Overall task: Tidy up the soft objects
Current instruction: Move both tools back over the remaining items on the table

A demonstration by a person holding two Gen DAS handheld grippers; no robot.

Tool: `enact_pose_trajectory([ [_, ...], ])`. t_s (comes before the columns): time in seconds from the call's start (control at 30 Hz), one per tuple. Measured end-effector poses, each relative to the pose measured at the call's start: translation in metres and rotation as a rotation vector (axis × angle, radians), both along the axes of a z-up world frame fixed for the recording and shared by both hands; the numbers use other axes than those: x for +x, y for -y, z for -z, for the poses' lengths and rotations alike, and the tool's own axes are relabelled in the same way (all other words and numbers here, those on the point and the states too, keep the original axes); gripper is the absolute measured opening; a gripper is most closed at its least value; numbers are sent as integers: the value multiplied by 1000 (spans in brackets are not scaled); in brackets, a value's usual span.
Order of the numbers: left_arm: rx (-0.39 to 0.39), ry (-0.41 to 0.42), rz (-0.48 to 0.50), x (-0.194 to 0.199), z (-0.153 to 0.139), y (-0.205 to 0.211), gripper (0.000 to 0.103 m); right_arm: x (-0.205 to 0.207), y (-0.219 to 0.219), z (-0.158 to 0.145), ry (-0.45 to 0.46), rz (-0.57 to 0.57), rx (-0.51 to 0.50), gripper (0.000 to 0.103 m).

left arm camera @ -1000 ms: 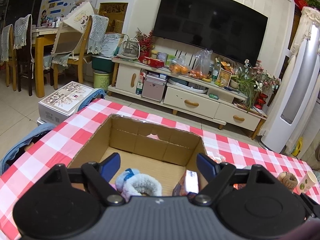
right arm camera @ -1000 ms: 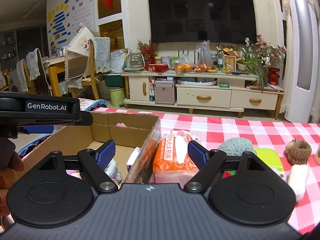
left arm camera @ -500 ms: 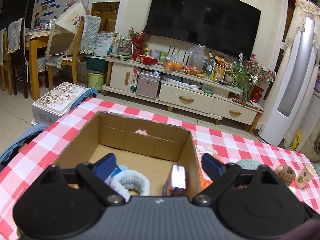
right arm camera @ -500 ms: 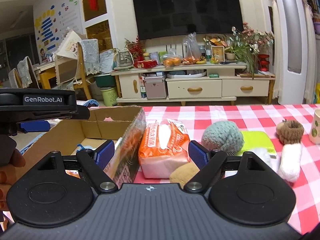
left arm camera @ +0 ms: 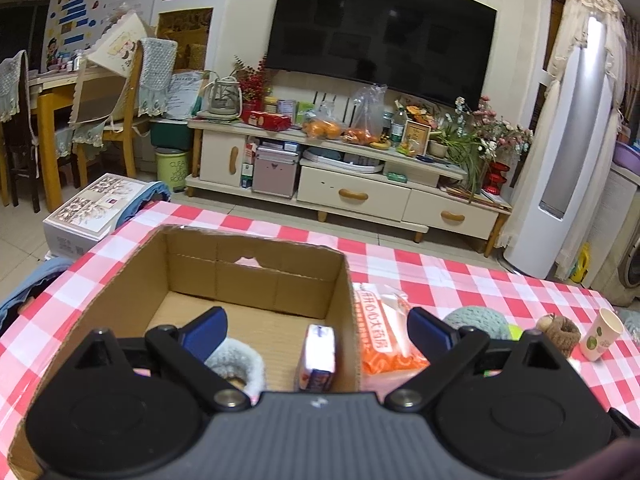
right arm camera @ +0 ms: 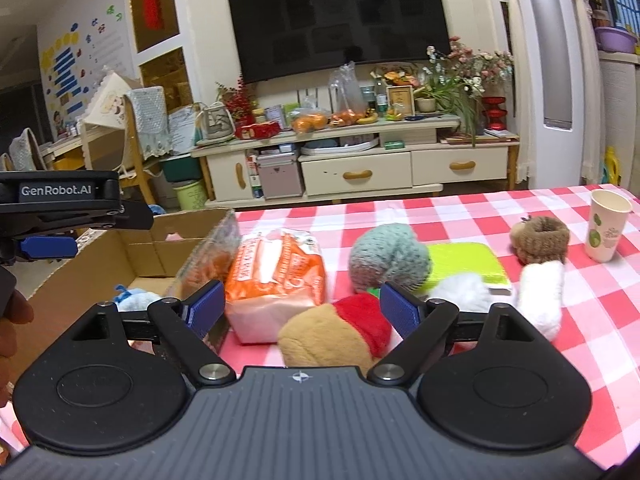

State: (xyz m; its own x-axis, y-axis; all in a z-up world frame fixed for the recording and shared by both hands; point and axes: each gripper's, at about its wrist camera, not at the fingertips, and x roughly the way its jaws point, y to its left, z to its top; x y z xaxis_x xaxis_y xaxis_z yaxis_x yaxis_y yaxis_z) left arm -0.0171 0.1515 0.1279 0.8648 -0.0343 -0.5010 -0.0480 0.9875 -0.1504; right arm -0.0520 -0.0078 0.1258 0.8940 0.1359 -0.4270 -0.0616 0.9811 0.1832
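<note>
An open cardboard box point(left arm camera: 256, 268) stands on the checked table and holds a grey fluffy ring point(left arm camera: 244, 364) and a small tissue pack point(left arm camera: 318, 354). My left gripper point(left arm camera: 316, 326) is open and empty above the box's near right corner. My right gripper point(right arm camera: 304, 304) is open and empty, hovering over a tan and red plush toy point(right arm camera: 340, 330). Beside the box lies an orange tissue pack point(right arm camera: 276, 276). A grey-green knit ball point(right arm camera: 388, 258), a lime green pad point(right arm camera: 466, 262), a white fluffy piece point(right arm camera: 540, 296) and a brown fluffy ring point(right arm camera: 540, 238) lie to the right.
A paper cup point(right arm camera: 608, 224) stands at the table's far right. The left gripper's body point(right arm camera: 60, 208) shows at the left of the right wrist view. Beyond the table's far edge are a TV cabinet point(left arm camera: 344, 184) and chairs point(left arm camera: 120, 120).
My right gripper has swung right, from the box edge to over the plush toy. My left gripper has drifted right and back over the box. Both stay open.
</note>
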Motion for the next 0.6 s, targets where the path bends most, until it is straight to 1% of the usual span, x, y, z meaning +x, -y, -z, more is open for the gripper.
enact_pose_trajectory([
  [0.6, 59, 10, 99, -2, 5, 41, 96, -15, 24, 11, -3, 153, 26, 103],
])
